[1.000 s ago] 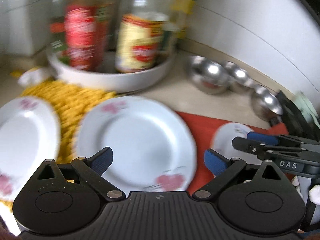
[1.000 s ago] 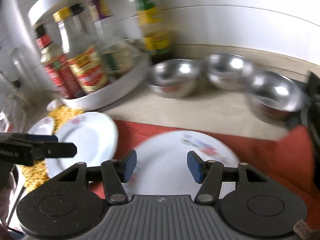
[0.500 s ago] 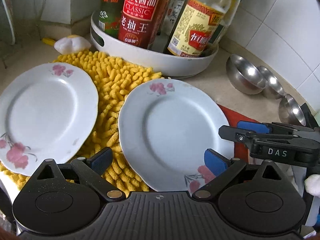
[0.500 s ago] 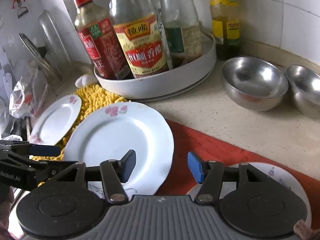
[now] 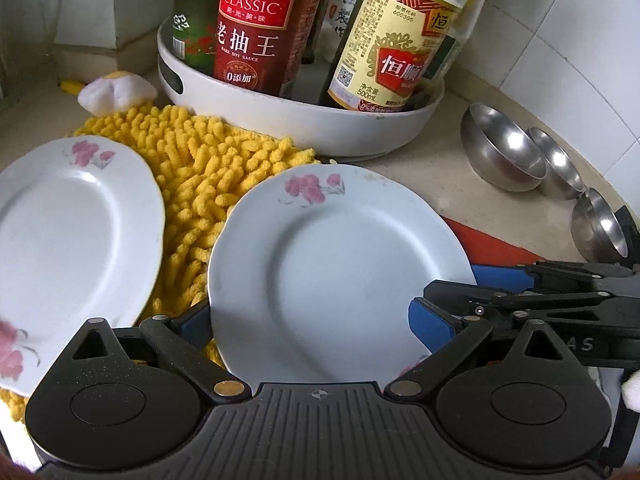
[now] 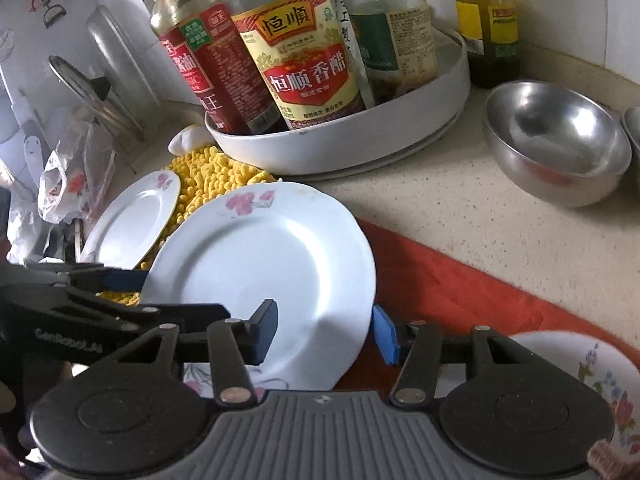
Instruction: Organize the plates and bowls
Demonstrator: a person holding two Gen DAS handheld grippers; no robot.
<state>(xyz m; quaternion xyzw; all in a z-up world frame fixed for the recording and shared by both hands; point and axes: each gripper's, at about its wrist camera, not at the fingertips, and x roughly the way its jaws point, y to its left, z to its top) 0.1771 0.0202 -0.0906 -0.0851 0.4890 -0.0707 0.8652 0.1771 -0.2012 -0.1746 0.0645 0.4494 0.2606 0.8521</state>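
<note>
A white plate with pink flowers lies half on the yellow mat, half on the red cloth. My left gripper is open, one finger at each side of its near rim. My right gripper is open astride the plate's right edge; it also shows in the left wrist view. A second flowered plate lies on the mat to the left. A third plate sits at the near right. Steel bowls stand by the wall.
A white round tray with sauce bottles stands behind the plates. A yellow chenille mat and a red cloth cover the counter. A plastic bag and a lid rack are at the far left.
Both grippers have moved forward and closed in on the middle plate. The left fingers now flank its near rim, and the right fingers straddle its right edge.
</note>
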